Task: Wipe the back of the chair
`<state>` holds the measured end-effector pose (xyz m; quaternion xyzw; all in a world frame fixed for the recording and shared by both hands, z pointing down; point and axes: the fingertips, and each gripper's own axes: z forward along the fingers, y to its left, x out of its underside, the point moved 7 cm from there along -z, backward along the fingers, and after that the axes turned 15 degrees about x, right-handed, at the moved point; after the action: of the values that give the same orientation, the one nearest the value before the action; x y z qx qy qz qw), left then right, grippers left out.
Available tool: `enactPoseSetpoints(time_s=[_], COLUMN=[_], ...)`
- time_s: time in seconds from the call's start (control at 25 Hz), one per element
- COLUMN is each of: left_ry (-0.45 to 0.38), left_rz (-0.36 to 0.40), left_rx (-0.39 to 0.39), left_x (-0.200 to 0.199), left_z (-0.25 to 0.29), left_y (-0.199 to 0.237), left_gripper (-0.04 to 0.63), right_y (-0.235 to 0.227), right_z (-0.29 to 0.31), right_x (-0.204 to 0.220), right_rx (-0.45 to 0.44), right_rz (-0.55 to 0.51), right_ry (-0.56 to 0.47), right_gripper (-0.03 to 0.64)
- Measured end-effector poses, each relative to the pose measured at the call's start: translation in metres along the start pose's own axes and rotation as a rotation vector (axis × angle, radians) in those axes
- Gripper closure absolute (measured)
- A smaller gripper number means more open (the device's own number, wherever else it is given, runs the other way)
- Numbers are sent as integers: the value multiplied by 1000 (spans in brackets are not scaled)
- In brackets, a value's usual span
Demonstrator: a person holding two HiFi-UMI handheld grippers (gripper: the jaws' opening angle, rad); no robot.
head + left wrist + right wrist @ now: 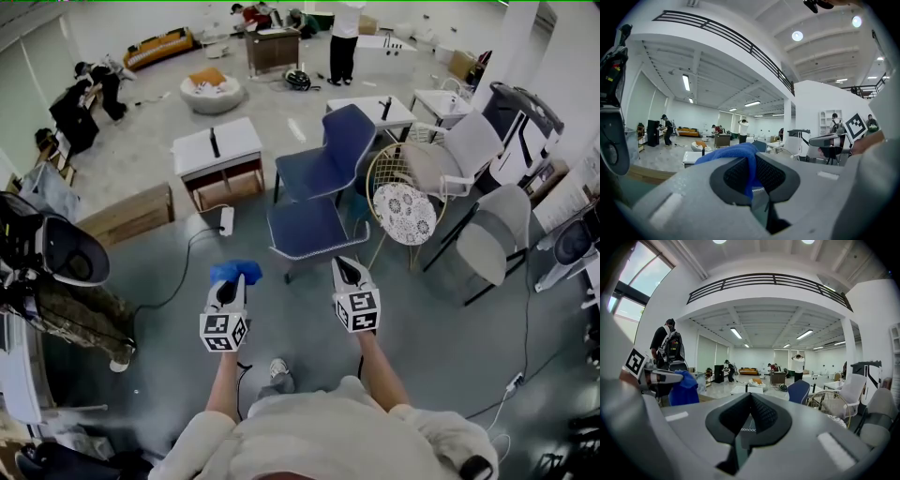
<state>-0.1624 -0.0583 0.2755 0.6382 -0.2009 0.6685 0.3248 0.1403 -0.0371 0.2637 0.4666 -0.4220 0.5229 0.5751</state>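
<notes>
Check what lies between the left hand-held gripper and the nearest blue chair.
Head view: only the blue cloth clamped in the left hand-held gripper, then bare grey floor up to the blue chair.

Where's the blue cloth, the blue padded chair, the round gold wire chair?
Blue cloth (236,272): head view, bunched middle.
Blue padded chair (349,131): head view, backrest.
Round gold wire chair (386,167): head view, wire back.

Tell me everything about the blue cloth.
The blue cloth looks soft and fleecy, bunched into a crumpled wad. The left gripper is shut on it, a fold pinched between the jaws and the rest spilling over their tips. It is held in the air, left of the blue chair, not touching it.
</notes>
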Motion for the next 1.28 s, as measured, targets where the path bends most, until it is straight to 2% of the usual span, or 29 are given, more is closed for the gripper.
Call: enactPoseSetpoints(time_s=[0.36,0.64,0.92,1.28], left_ry=[-36,-22,37,106], left_rz=[4,1,-30,-63], left_rx=[35,75,77,91], left_x=[-19,-14,4,42], left_z=[23,40,61,92], left_y=[81,115,114,76], left_gripper=[563,563,563,563], right_y=[34,43,31,0], right_z=[56,79,88,94], right_x=[-30,-23,10,63], right_rx=[55,102,98,69], right_rz=[-37,-28,1,21], right_ry=[-18,9,94,177], right_gripper=[617,617,617,616])
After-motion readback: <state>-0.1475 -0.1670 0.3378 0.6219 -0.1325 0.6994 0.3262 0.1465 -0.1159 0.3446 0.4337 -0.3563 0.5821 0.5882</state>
